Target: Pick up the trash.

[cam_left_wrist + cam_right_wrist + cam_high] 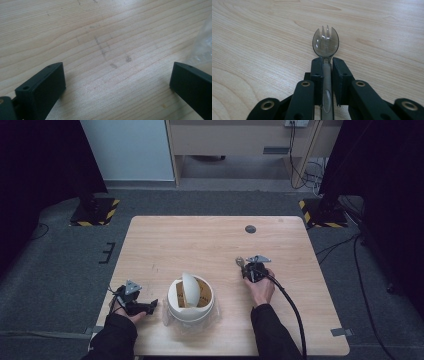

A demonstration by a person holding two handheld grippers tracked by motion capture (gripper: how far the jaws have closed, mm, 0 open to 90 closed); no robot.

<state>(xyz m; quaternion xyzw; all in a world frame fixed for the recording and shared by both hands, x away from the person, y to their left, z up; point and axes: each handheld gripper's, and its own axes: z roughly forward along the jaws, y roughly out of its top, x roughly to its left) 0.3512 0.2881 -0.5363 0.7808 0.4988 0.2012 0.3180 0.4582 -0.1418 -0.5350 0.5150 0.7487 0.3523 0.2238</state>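
Note:
A clear grey plastic spork (326,45) lies flat on the wooden table (200,245), its handle clamped between the jaws of my right gripper (326,62), which is shut on it. From above, that right gripper (248,265) sits right of centre with the spork (240,261) poking out toward the far left. A white paper cup (190,302) with a curled lid flap stands near the front edge on crinkled clear plastic wrap (202,47). Just left of the cup, my left gripper (150,306) rests low over bare wood, its jaws wide open with nothing between them.
A small round dark hole cover (250,229) marks the far side of the table. Black curtains, stand bases with yellow-black tape and floor cables surround the table. A thick cable (292,310) trails from the right gripper toward the front edge.

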